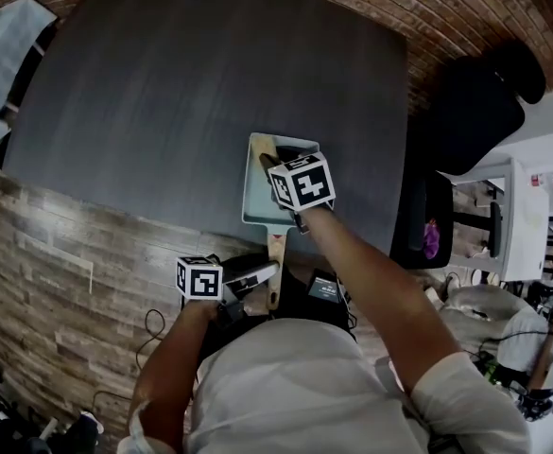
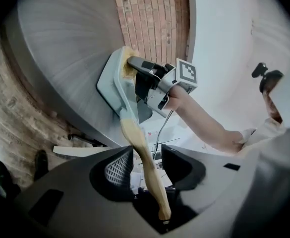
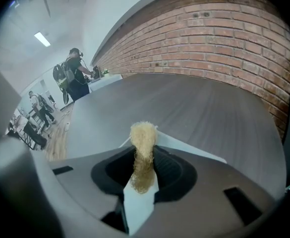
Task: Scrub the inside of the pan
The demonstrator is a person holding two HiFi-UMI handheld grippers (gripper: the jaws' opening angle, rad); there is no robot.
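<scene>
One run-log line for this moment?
left gripper: jaws shut on pan handle | right gripper: jaws shut on scrubber, at pan far end | pan: on dark table

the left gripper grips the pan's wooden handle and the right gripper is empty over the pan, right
Not quite: the right gripper isn't empty; it's shut on a tan fibrous scrubbing pad, as the right gripper view shows. The left gripper does grip the wooden handle of the pan.

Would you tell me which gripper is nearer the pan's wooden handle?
Left. The left gripper grips the wooden handle; the right gripper holds a scrub pad over the pan, past the handle.
</scene>
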